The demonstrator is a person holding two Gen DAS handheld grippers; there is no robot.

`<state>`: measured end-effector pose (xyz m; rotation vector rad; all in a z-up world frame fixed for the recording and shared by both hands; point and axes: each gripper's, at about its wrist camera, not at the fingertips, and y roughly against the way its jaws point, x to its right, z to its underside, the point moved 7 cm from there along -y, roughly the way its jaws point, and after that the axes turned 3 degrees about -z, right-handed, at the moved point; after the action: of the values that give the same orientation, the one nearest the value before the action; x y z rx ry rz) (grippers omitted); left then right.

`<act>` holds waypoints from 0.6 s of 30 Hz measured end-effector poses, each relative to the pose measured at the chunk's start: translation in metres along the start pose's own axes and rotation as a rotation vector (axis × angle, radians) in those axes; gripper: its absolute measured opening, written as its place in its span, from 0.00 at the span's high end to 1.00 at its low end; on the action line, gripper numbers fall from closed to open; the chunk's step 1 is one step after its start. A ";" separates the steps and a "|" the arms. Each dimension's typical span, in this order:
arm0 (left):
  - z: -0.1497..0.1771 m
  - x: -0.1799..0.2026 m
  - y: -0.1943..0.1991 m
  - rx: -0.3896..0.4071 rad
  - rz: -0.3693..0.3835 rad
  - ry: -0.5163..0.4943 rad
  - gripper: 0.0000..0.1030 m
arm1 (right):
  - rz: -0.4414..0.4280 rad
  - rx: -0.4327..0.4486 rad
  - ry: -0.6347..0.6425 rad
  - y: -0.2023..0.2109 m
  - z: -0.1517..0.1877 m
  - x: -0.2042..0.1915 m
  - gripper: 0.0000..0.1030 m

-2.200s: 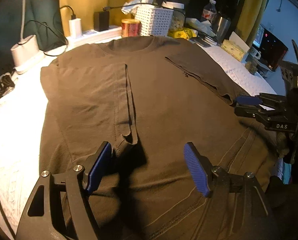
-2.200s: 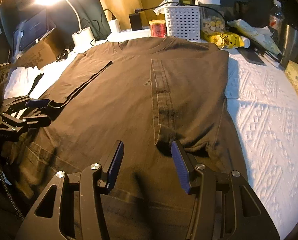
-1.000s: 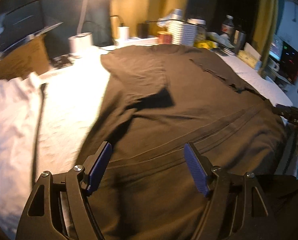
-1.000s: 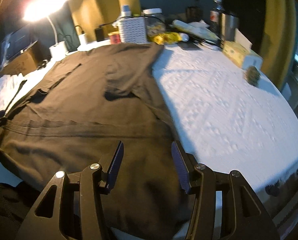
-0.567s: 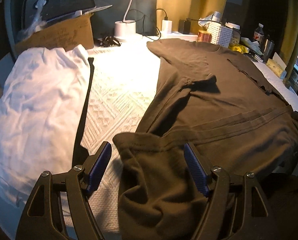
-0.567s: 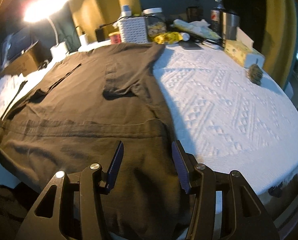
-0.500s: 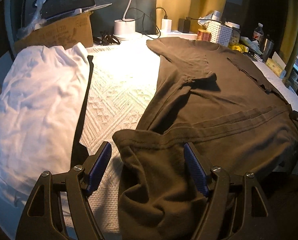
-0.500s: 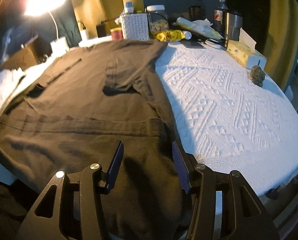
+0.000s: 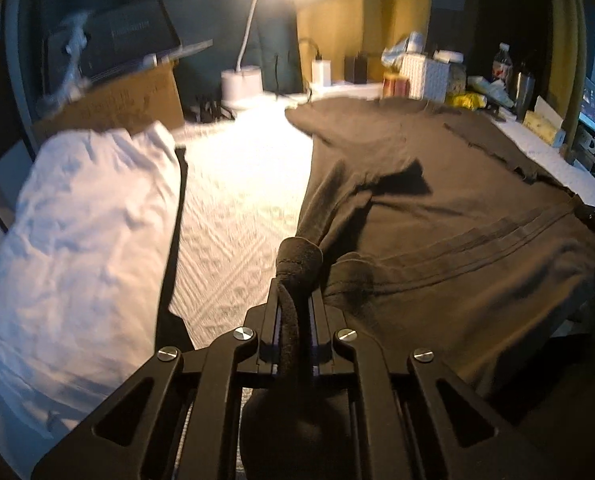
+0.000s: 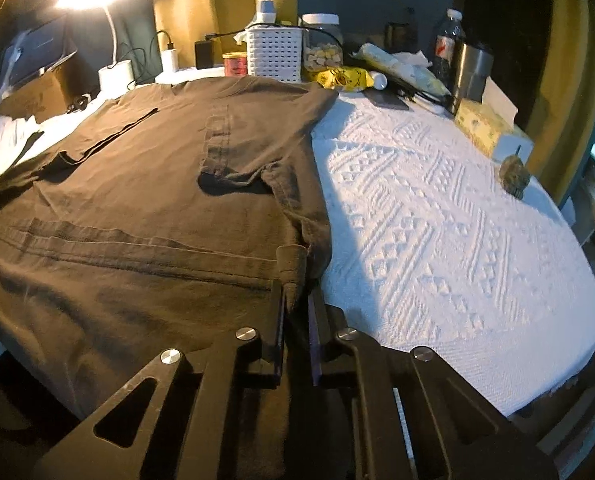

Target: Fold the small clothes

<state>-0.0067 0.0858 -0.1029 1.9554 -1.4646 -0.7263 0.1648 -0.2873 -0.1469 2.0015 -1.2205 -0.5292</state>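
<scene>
A dark brown T-shirt (image 9: 437,208) lies flat on the white cover, both sleeves folded in over the body and the collar toward the far clutter. My left gripper (image 9: 295,284) is at its bottom left corner. Its jaws are closing, and a bunched roll of hem is pinched between the pads. In the right wrist view the same shirt (image 10: 157,184) fills the left half. My right gripper (image 10: 296,284) is at the bottom right corner, jaws closing with a fold of hem squeezed between them. The hem hangs over the near edge.
A rumpled white cloth pile (image 9: 81,232) lies left of the shirt, with a cardboard box (image 9: 117,104) behind it. A lamp base (image 9: 243,84), white basket (image 10: 274,54), steel tumbler (image 10: 471,68) and tissue box (image 10: 485,124) line the far side. Bare white bedspread (image 10: 437,216) lies to the right.
Both grippers stood open over the shirt's bottom corners; now each has closed on the hem. The left corner's fabric has bunched up into a roll between the pads.
</scene>
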 end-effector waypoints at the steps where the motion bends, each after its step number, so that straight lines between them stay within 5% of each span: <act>1: -0.002 0.001 0.004 0.015 0.004 0.002 0.92 | 0.002 0.013 0.006 0.005 -0.002 -0.001 0.90; 18: 0.004 0.005 0.011 0.014 0.034 0.013 0.98 | -0.016 0.037 -0.063 0.025 0.000 0.009 0.90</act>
<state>-0.0156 0.0783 -0.0984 1.9373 -1.4957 -0.6892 0.1544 -0.3024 -0.1283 2.0406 -1.2614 -0.5861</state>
